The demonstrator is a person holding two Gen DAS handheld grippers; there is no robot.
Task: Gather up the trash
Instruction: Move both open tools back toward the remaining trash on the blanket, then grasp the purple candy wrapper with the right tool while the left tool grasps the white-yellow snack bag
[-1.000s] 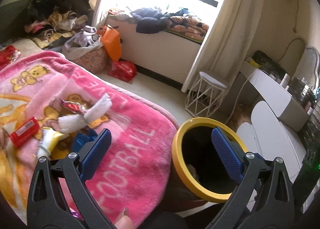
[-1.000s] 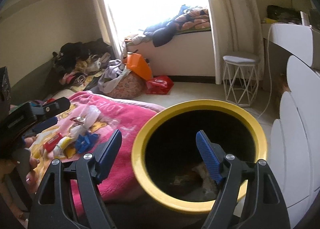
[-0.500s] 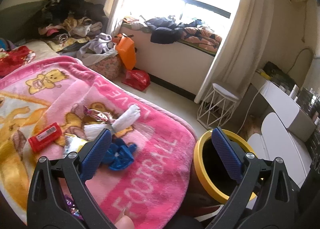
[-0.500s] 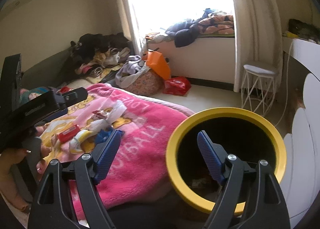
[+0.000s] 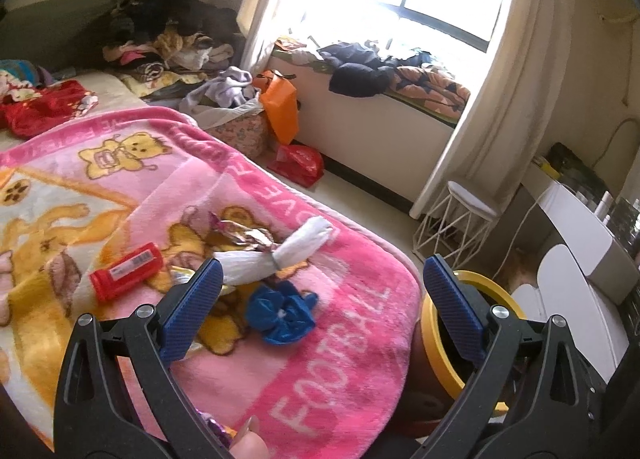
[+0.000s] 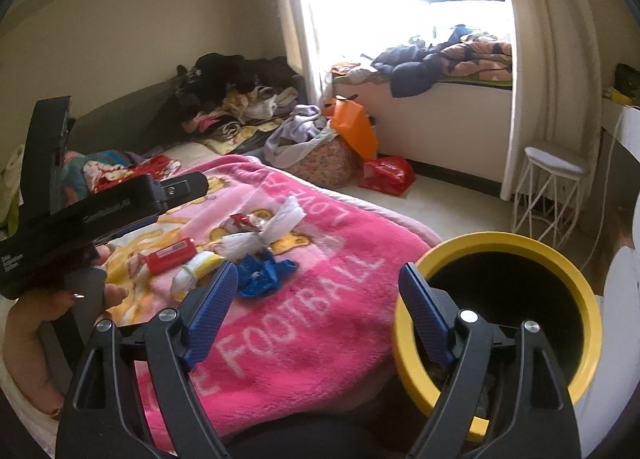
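Trash lies on a pink blanket (image 5: 344, 343): a crumpled blue wrapper (image 5: 280, 315), a white tied bundle (image 5: 276, 255), a red tube (image 5: 126, 271) and a foil wrapper (image 5: 240, 235). My left gripper (image 5: 322, 287) hangs open just short of the blue wrapper, nothing between its pads. The yellow-rimmed bin (image 6: 500, 243) stands beside the bed. My right gripper (image 6: 318, 291) hovers over the blanket's edge next to the bin, its jaws opening and empty. The blue wrapper (image 6: 260, 275), white bundle (image 6: 256, 239), red tube (image 6: 170, 255) and a yellow-white wrapper (image 6: 196, 271) lie ahead of it.
A hand (image 6: 60, 299) holds the left tool's black housing (image 6: 100, 215) at the left of the right wrist view. Beyond the bed are a clothes basket (image 5: 240, 131), an orange bag (image 5: 280, 111), a red bag (image 5: 298, 163), a white wire stool (image 5: 464, 215) and a white desk (image 5: 580, 235).
Both views have swung left, from over the bin toward the trash on the blanket. The bin has slid to the right in each view. The right jaws stand slightly wider.
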